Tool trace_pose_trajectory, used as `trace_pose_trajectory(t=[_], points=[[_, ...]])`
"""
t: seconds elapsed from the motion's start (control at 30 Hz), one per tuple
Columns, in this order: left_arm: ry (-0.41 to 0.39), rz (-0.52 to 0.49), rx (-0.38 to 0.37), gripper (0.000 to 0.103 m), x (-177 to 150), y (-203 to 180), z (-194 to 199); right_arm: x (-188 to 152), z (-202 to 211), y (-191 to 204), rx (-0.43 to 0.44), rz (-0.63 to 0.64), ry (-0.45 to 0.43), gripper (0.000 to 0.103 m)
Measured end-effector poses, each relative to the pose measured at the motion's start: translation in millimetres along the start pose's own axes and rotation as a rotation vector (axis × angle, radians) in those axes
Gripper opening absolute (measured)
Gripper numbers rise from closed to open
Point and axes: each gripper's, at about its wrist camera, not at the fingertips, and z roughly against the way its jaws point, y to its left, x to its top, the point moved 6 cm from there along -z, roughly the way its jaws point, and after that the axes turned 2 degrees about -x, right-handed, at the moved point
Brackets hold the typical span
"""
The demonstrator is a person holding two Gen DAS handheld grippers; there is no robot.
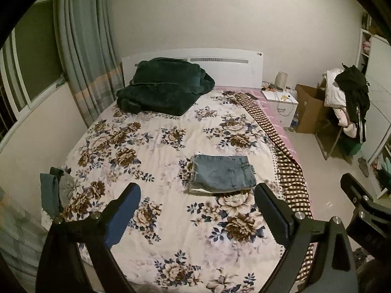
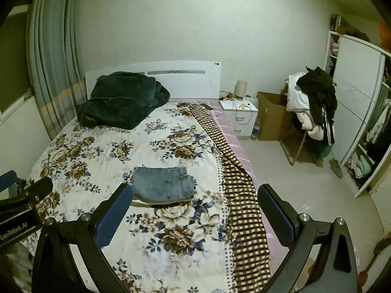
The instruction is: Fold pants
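A wide bed (image 1: pixel 156 161) covered with a white quilt printed with brown and blue flowers is filling most of both views, its white headboard (image 2: pixel 190 80) standing against the far wall. A bulky dark green plush blanket (image 1: pixel 161 85) is lying heaped at the head of the bed, on its left side. A brown-and-cream checked cloth (image 2: pixel 242 195) is running down the bed's right edge over a pink sheet. Beyond it, a white bedside cabinet (image 2: pixel 240 116) is standing next to a brown cardboard box (image 2: pixel 271 117), and a chair piled with black and white clothes (image 2: pixel 315 100) is standing by the wardrobe.

The faded blue denim pants (image 1: pixel 221 173) are lying folded into a compact rectangle on the quilt, toward the right half of the bed and near its foot, touched by neither tool.

The left gripper (image 1: pixel 198 210) is hovering above the foot of the bed, its jaws spread wide and holding nothing. The right gripper (image 2: pixel 195 210) is hovering likewise, jaws spread wide and empty, just short of the pants.
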Motion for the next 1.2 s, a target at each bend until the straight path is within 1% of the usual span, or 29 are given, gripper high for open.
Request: trace_pose_trajectory(t=[0.13, 0.4, 0.7, 1.2], points=[[-0.009, 0.003, 0.009, 0.095, -1, 6, 7, -1, 1, 2, 0.003, -0.001, 0.005, 0.103], [-0.002, 0.015, 0.021, 0.095, -8, 12, 13, -8, 8, 7, 0.019, -0.002, 0.019, 0.103], [-0.002, 0.019, 0.021, 0.095, -10, 15, 14, -11, 12, 7, 0.028, -0.005, 0.022, 0.103], [-0.005, 0.022, 0.03, 0.095, -16, 20, 21, -4, 8, 13, 0.061, -0.001, 0.03, 0.103]])
